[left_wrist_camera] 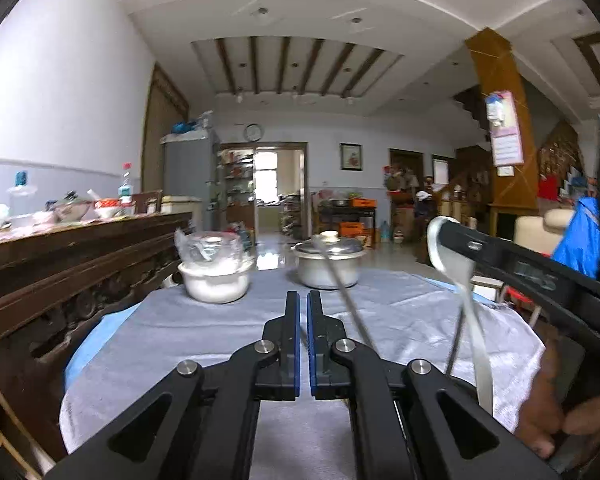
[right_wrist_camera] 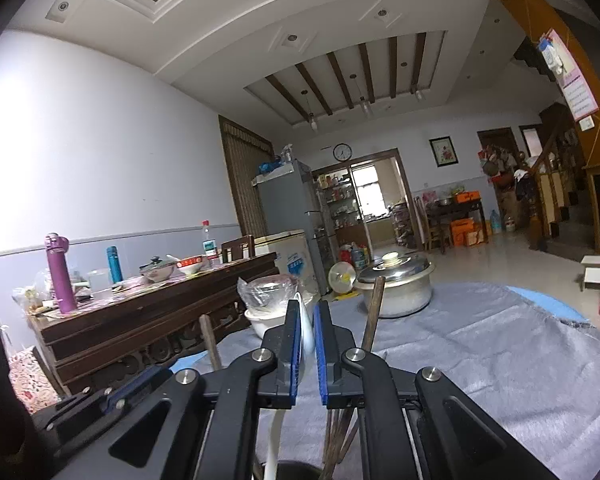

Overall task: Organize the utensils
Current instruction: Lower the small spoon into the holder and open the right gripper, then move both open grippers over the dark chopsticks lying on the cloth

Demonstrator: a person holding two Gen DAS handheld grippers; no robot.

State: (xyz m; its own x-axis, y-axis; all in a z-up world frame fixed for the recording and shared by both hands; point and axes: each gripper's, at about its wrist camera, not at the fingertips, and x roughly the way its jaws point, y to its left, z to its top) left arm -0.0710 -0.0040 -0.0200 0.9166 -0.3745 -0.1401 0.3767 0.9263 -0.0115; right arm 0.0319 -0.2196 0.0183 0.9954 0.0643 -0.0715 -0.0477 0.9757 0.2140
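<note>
Bare cloth point(left_wrist_camera: 204, 332) ahead; bowl point(left_wrist_camera: 215, 280) and pot point(left_wrist_camera: 327, 266) block the far edge.

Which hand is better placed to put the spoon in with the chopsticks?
The right. The right gripper is shut on the spoon, whose handle hangs down beside the upright chopsticks. The left gripper, jaws nearly together, shows no utensil.

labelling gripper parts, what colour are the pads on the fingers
Blue, on black fingers; the right wrist view shows them best.
</note>
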